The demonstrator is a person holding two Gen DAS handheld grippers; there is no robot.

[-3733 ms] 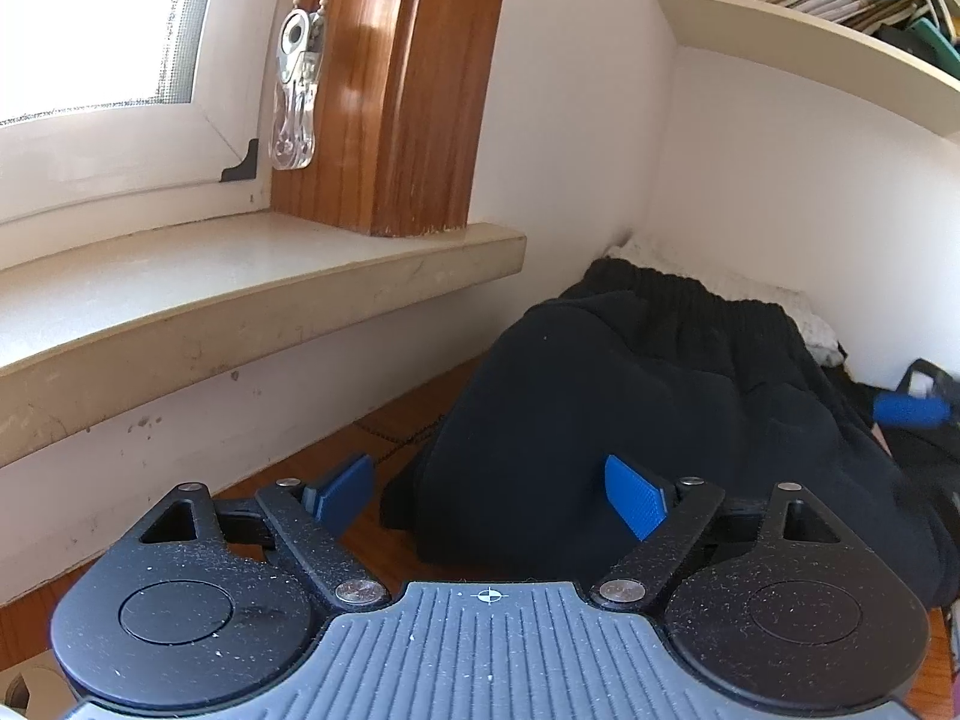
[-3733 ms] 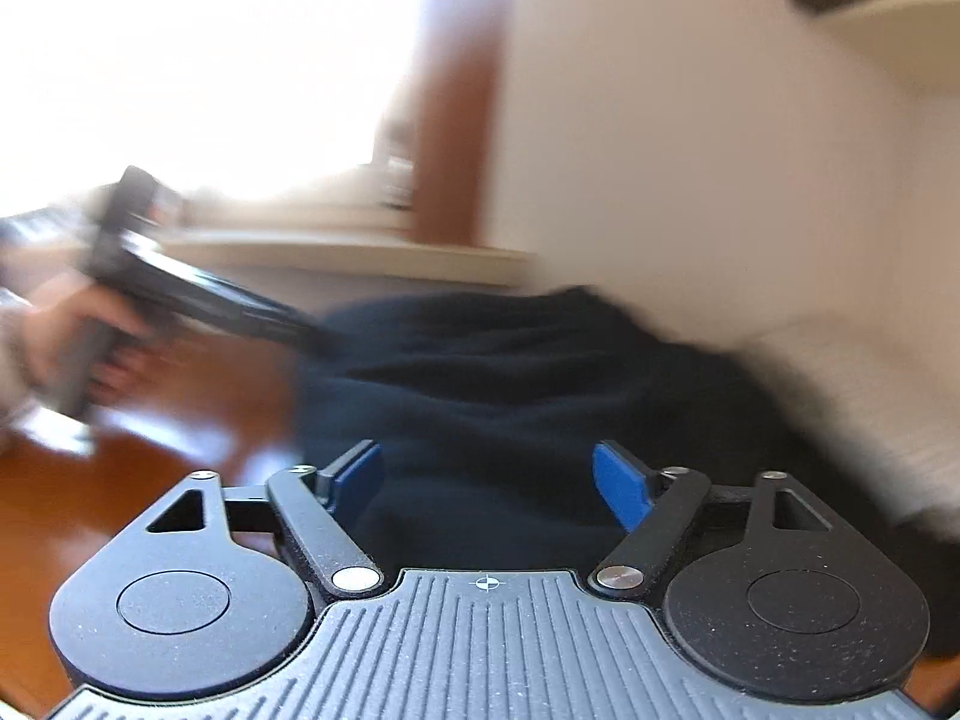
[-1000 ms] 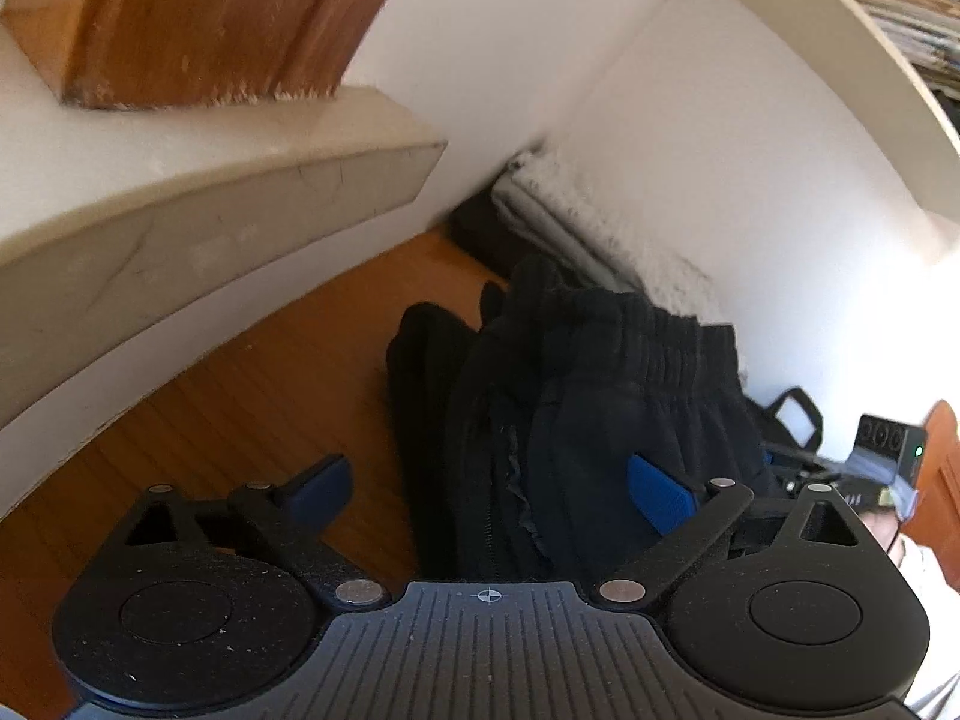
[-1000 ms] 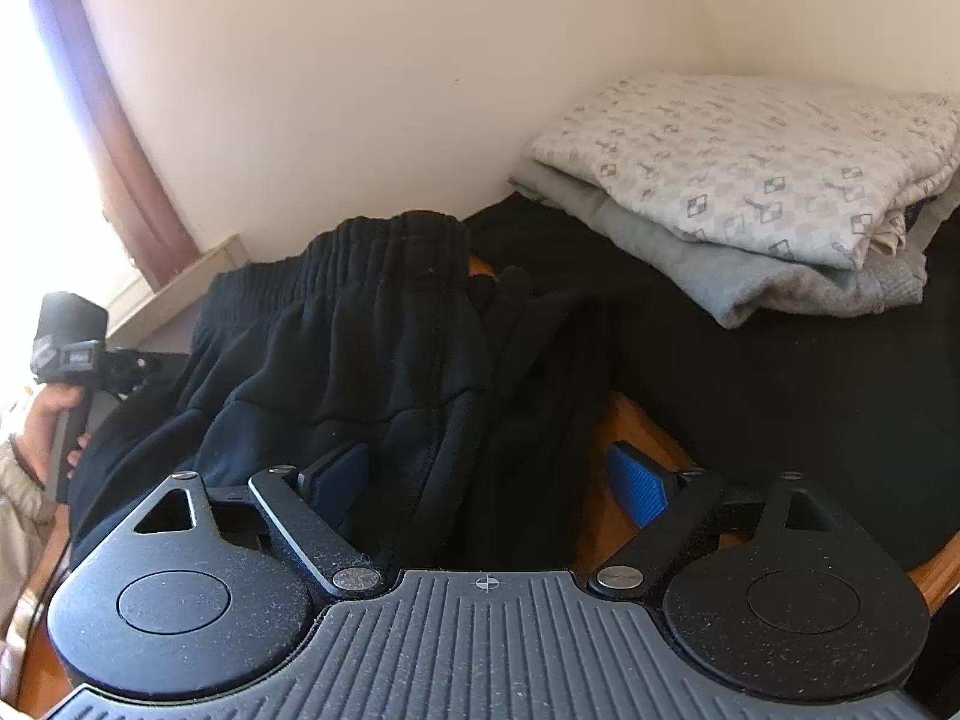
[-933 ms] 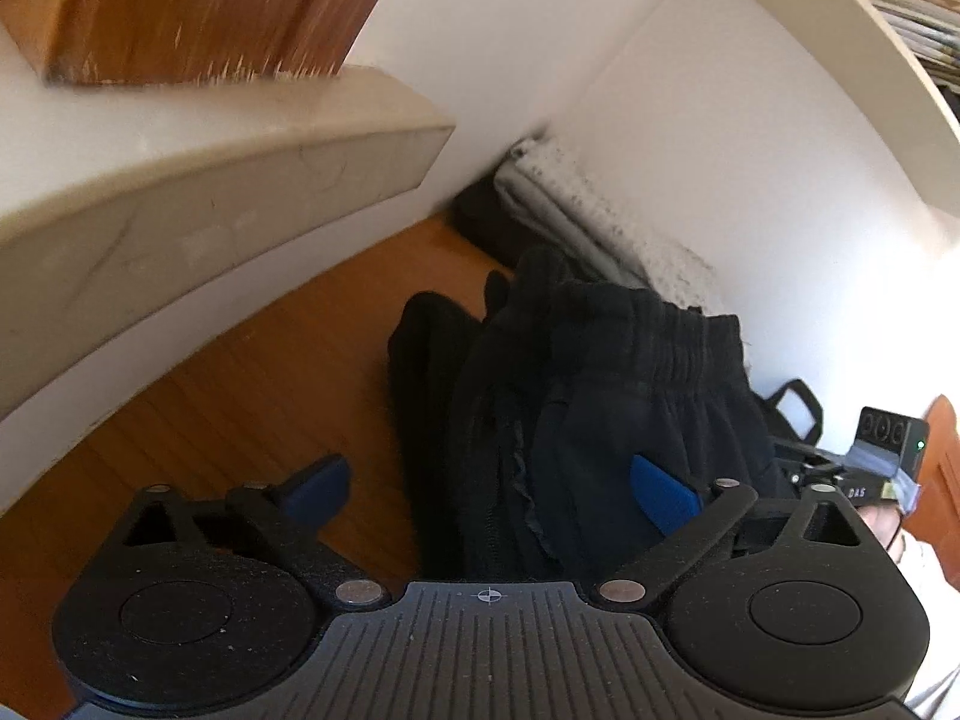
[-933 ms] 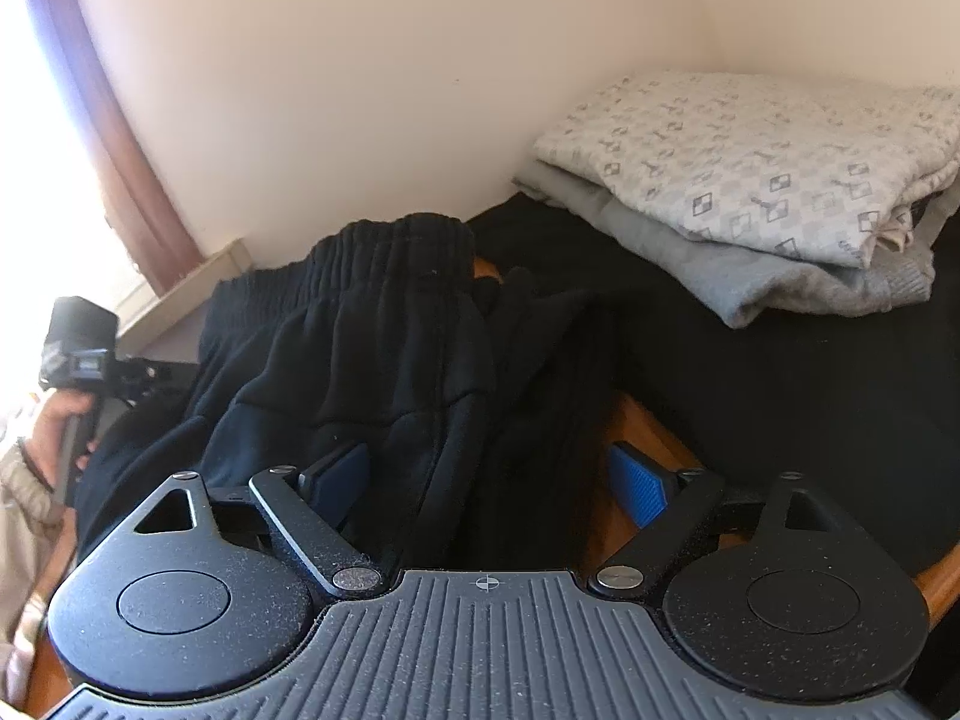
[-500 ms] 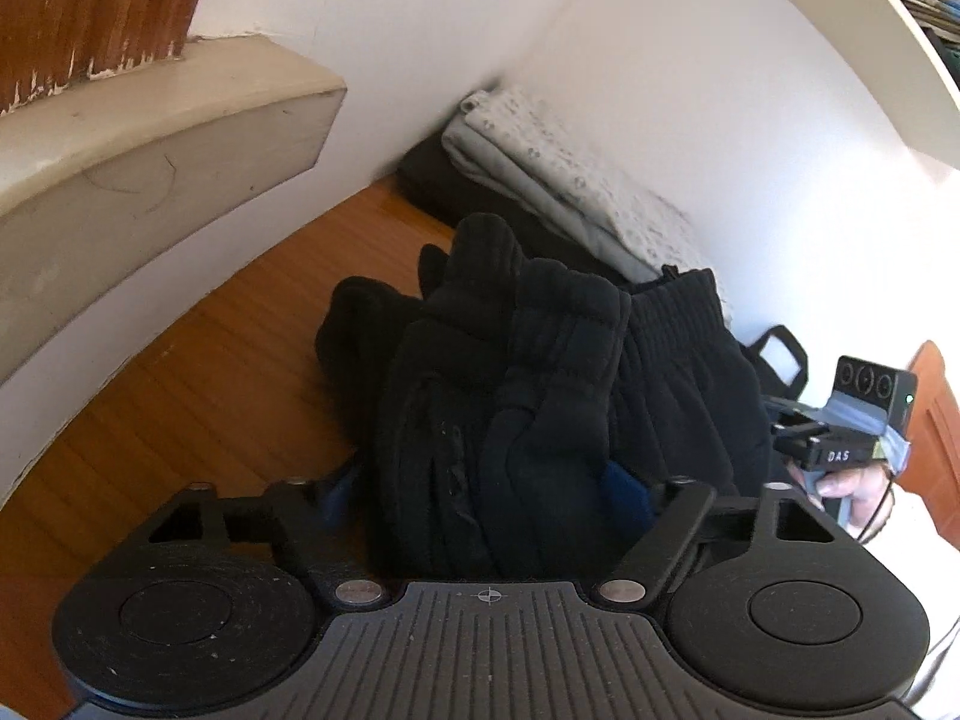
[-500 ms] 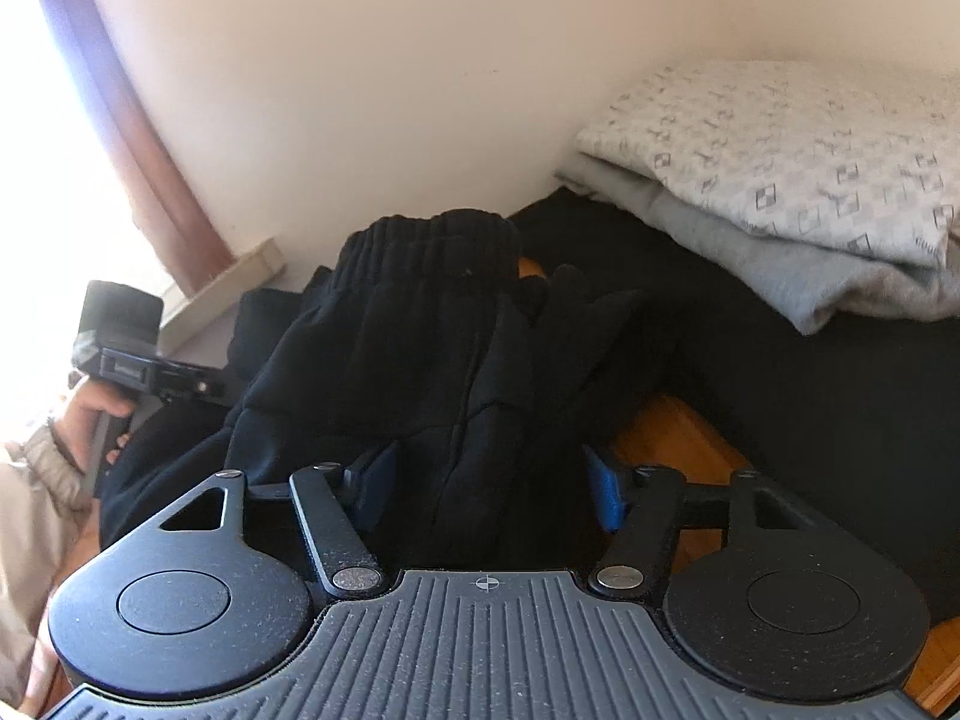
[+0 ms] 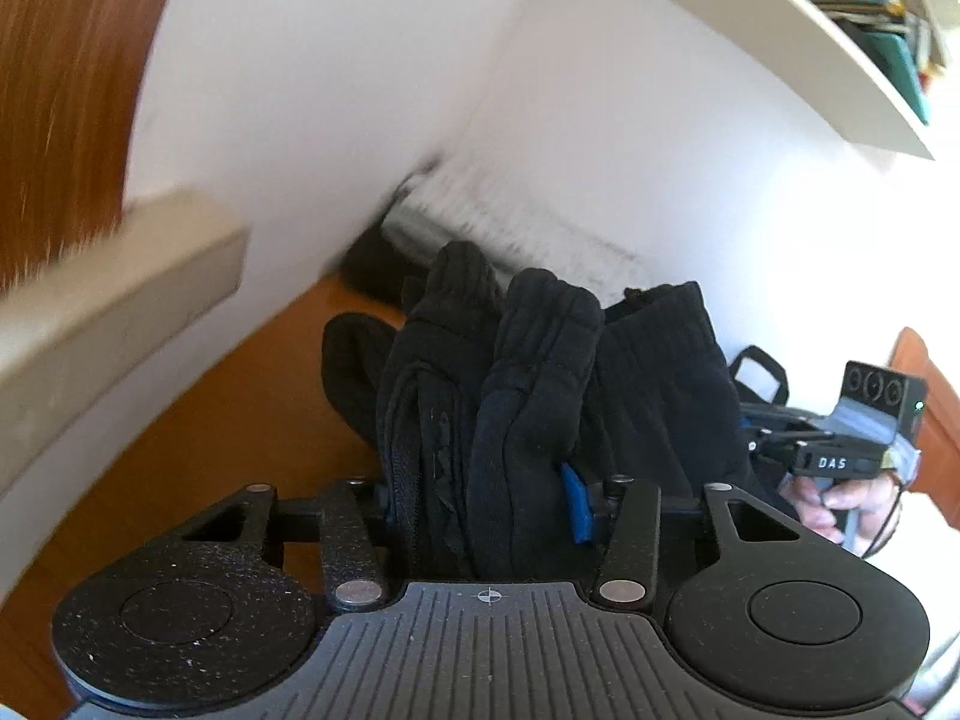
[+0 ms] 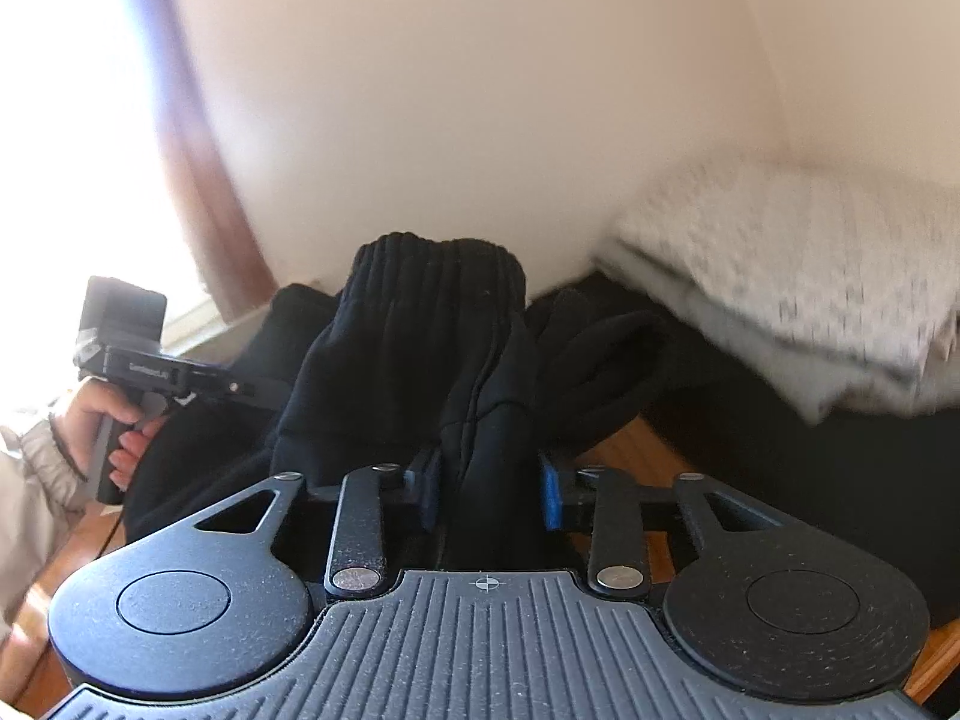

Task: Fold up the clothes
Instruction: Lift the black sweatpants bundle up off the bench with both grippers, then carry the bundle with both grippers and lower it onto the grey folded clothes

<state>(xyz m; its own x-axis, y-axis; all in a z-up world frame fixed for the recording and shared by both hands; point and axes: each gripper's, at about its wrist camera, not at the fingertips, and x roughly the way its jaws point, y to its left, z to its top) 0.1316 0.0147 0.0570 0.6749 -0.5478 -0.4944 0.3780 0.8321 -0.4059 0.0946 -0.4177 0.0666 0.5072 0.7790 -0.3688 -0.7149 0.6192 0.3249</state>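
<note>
Both sets of jaws closing: left gripper [image 9: 480, 501] and right gripper [image 10: 489, 489] clamping bunched black trousers [image 10: 420, 348] at frame centre, over wooden surface [image 9: 240, 396]. Folded clothes stack [image 10: 780, 252] sitting right; trousers fold not yet made

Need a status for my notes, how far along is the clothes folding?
Done: a folded patterned white and grey pile sits by the wall. In hand: the left gripper and right gripper are closing on bunched black fabric trousers. Left: folding them flat and stacking them.

"DAS" (white) on right gripper [image 9: 774, 450]
</note>
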